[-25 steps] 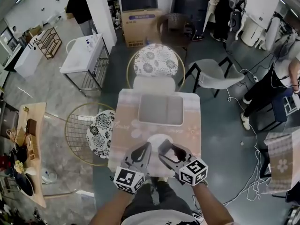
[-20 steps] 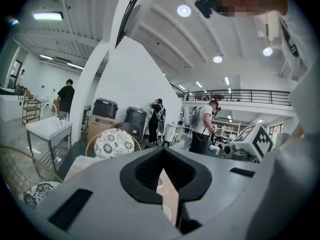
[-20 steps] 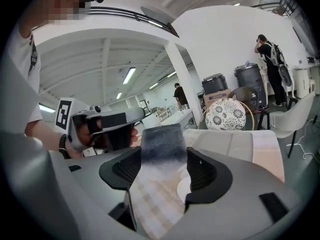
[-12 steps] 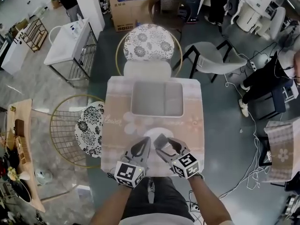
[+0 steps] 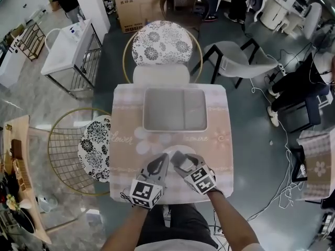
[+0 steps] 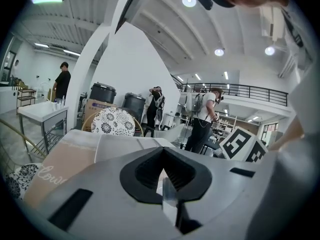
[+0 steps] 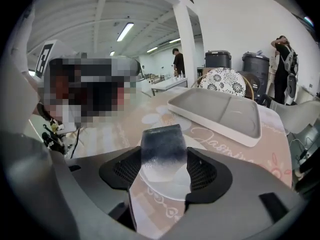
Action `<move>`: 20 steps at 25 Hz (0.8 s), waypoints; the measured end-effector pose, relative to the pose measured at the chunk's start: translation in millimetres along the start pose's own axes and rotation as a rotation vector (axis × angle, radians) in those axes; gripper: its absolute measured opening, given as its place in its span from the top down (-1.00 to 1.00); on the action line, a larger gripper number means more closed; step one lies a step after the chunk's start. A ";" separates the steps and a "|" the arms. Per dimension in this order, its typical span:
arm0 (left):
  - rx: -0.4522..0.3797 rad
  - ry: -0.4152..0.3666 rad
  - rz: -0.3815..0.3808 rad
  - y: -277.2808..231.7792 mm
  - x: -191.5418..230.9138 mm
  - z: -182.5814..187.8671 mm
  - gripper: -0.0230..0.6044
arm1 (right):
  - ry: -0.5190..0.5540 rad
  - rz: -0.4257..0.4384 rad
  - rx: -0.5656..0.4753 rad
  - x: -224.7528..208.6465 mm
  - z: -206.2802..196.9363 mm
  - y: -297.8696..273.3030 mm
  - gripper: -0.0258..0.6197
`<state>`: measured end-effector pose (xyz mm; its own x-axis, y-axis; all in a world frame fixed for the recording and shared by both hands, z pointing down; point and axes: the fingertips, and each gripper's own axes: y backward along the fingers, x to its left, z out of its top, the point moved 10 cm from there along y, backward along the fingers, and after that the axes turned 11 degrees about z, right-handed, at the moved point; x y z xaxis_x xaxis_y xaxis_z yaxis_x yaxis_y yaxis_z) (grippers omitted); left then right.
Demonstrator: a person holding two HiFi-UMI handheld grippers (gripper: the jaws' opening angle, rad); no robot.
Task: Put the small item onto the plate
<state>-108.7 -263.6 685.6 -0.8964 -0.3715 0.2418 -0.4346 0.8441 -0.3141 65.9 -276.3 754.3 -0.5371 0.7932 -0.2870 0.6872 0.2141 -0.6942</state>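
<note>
Pinched in the right gripper (image 7: 163, 170) above the round white plate (image 7: 161, 190), a small flat smoky-to-clear block (image 7: 163, 146) (left gripper (image 6: 164, 173) just beside, jaws pressed together).

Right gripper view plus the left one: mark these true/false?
1. The right claw grips a small dark-topped block. True.
2. The block lies loose on the plate. False: it is clamped between the jaws, with the plate showing below it.
3. The grey tray sits beyond the plate. True.
4. The plate is inside the tray. False: it sits on the tablecloth, nearer than the tray.
5. The left claw is wide open. False: its jaws meet.
</note>
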 end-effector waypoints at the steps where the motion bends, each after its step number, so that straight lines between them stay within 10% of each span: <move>1: 0.004 0.000 -0.002 -2.2 0.6 -2.2 0.92 | 0.005 -0.001 0.025 -1.0 -0.9 -3.3 0.03; 20: 0.072 -0.008 -0.013 -5.3 -5.2 -3.5 0.92 | 0.055 0.014 0.248 -9.7 10.4 -22.9 0.03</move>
<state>-101.4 -264.8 689.2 -0.8911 -0.3858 0.2389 -0.4512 0.8094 -0.3759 50.2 -294.8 766.1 -0.4961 0.8265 -0.2661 0.5501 0.0620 -0.8328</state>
